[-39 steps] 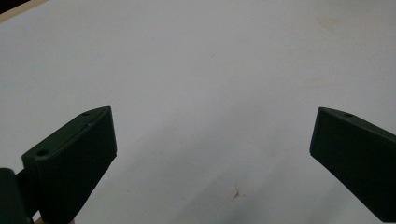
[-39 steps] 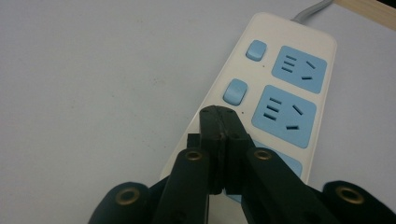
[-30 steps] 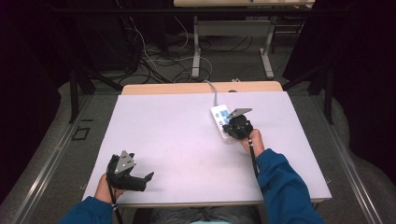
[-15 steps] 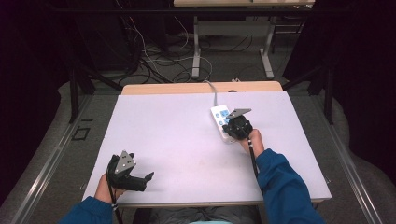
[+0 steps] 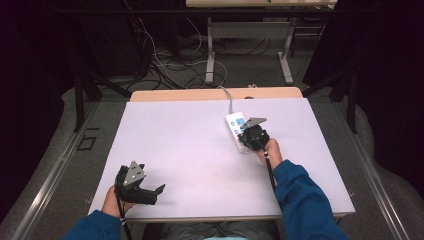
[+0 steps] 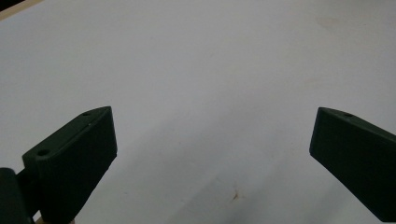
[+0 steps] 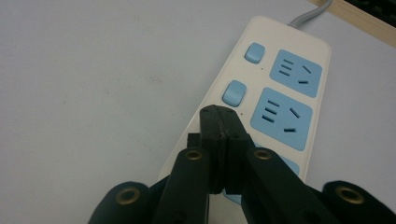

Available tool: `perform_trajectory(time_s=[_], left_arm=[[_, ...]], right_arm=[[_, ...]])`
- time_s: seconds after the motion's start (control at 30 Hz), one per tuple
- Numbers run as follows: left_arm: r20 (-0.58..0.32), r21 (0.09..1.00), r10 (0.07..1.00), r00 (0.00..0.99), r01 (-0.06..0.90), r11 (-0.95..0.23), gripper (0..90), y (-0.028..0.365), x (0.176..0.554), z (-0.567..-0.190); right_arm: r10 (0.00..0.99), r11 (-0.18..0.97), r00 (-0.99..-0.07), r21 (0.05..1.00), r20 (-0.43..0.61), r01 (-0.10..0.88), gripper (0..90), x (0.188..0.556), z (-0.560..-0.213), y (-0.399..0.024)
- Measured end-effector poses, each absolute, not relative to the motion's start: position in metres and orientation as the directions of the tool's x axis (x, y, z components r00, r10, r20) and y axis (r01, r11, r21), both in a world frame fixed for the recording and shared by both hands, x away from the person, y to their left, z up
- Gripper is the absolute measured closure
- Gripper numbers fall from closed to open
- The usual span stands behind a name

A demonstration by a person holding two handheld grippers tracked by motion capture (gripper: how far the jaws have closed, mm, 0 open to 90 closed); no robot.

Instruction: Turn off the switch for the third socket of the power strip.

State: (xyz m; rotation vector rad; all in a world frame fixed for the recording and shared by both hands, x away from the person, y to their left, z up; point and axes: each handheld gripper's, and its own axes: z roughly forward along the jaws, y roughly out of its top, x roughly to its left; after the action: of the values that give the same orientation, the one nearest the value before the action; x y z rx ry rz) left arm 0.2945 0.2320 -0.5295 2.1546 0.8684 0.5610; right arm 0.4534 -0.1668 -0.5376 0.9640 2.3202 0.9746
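Observation:
A white power strip (image 5: 236,126) with blue sockets and blue switches lies on the white table, right of centre, its grey cord running to the far edge. In the right gripper view the power strip (image 7: 261,93) sits under my right gripper (image 7: 219,112), whose jaws are shut with nothing between them; the tips hover over the strip just below the second blue switch (image 7: 234,93). In the high view my right gripper (image 5: 248,135) is over the strip's near end. My left gripper (image 5: 159,189) rests near the table's front left, open, with bare tabletop between its fingers (image 6: 77,154).
The table (image 5: 190,150) has a wooden strip along its far edge. Beyond it are desk legs and cables on the floor. Blue sleeves (image 5: 300,200) come in from the bottom.

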Motion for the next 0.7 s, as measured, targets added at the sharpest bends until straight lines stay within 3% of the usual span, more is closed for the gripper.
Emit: perform_trajectory(time_s=[0.7], left_arm=[[0.125,0.759,0.724,0.678,0.405,-0.51,0.7,0.2317,0.2951,-0.5298]], right_arm=[[0.733,0.515,-0.668,0.747,-0.129,0.421,90.0,0.4516,-0.5386,-0.1642]])
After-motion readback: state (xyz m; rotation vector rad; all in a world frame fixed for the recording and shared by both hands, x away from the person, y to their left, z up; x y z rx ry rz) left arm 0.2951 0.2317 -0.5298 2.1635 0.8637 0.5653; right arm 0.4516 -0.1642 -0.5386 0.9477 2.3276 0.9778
